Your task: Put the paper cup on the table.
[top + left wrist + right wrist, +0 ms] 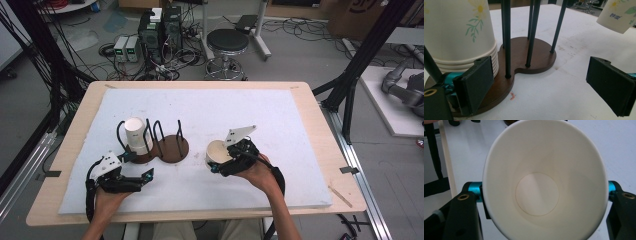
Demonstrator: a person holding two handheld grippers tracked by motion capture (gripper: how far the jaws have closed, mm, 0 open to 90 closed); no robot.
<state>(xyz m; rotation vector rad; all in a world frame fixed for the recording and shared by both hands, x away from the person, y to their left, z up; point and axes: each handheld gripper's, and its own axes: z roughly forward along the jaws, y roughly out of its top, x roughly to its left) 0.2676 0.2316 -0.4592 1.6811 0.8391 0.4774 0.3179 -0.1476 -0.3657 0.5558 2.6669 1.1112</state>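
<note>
White table padding (pixel 280 115) carries a wooden rack (pixel 172 149) with stacked cups (pixel 137 135) seemingly seated; right gripper (pixel 220 161) clamps one loose cup (pixel 216 152), unstacked yet; left gripper (pixel 137 170) gapes empty.

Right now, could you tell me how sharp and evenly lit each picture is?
High view: even light, soft shadows, table a little fuzzy. Left gripper view: rack sharp, near tongs slightly soft. Right gripper view: cup bright and washed out, its rim blurred.
</note>
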